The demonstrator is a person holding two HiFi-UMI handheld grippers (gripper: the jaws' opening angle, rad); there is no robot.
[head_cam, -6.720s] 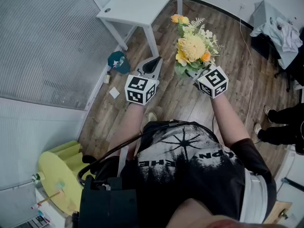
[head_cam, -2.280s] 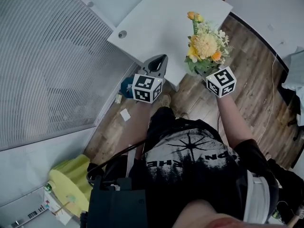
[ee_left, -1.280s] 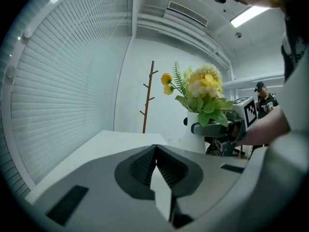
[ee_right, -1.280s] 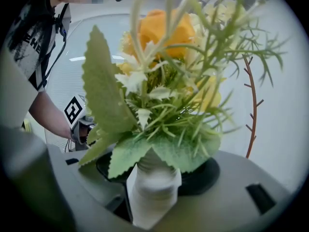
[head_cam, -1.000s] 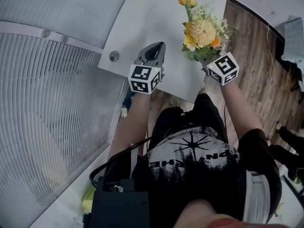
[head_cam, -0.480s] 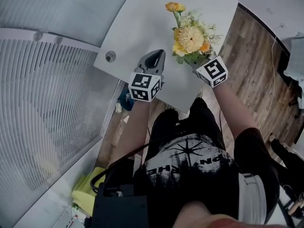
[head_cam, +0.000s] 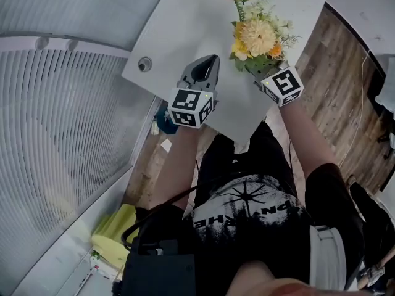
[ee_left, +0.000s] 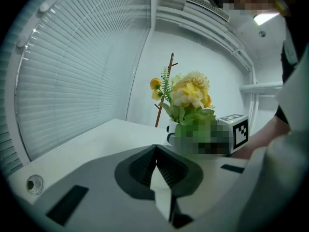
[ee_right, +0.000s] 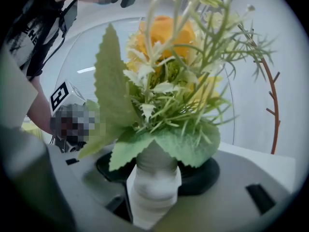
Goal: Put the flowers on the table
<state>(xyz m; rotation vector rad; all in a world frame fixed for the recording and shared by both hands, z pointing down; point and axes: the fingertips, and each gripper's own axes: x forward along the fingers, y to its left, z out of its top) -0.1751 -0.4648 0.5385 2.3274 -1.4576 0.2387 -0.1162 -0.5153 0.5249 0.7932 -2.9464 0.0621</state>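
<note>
Head view: flowers (head_cam: 258,37) hanging over the white table (head_cam: 185,23), possibly not yet touching it; right gripper (head_cam: 264,74) carrying them.
Left gripper view: left gripper (ee_left: 155,152) hovering above the tabletop, jaws pressing together, gripping nothing.
Right gripper view: wide-spread jaws clamping the bouquet's white vase (ee_right: 153,180).

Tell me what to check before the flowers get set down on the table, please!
1. Grip: the right gripper is closed on the white vase. Ok.
2. Place: the flowers are above the table. Ok.
3. Tilt: the flowers stand upright in the left gripper view. Ok.
4. Other hand: the left gripper is shut, empty and off to the side of the flowers. Ok.
5. Contact: whether the vase's bottom touches the tabletop. Cannot tell.
</note>
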